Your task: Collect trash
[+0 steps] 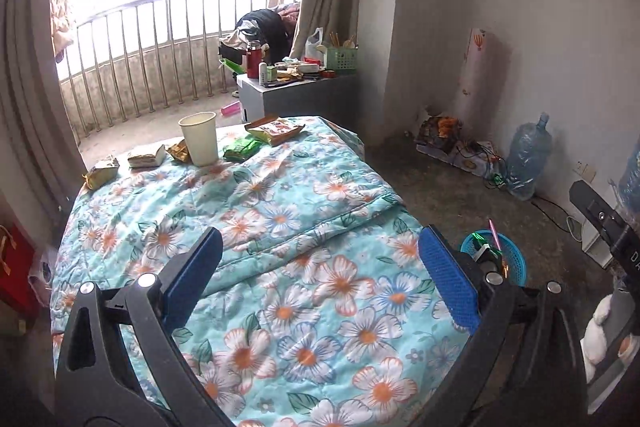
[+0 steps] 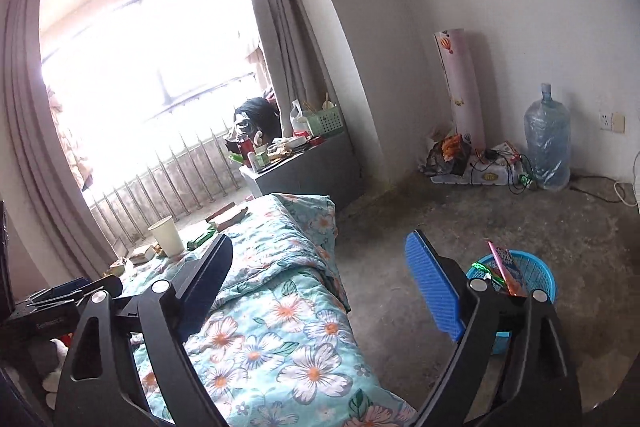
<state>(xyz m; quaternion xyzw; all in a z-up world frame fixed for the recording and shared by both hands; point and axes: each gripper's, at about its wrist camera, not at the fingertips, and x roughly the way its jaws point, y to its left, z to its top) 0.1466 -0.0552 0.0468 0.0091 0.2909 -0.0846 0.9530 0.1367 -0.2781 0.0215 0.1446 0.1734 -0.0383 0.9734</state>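
Both the left gripper (image 1: 320, 267) and right gripper (image 2: 320, 275) hover with fingers apart and empty, since the paper cup (image 1: 199, 137) and wrappers (image 1: 275, 129) await collection at the bed's (image 1: 320, 327) far end, well apart from the blue basket (image 2: 528, 271) on the floor.

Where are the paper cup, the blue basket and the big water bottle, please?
paper cup (image 1: 199, 139): left wrist view, side wall.
blue basket (image 2: 538, 275): right wrist view, inner mesh wall.
water bottle (image 2: 547, 143): right wrist view, body.
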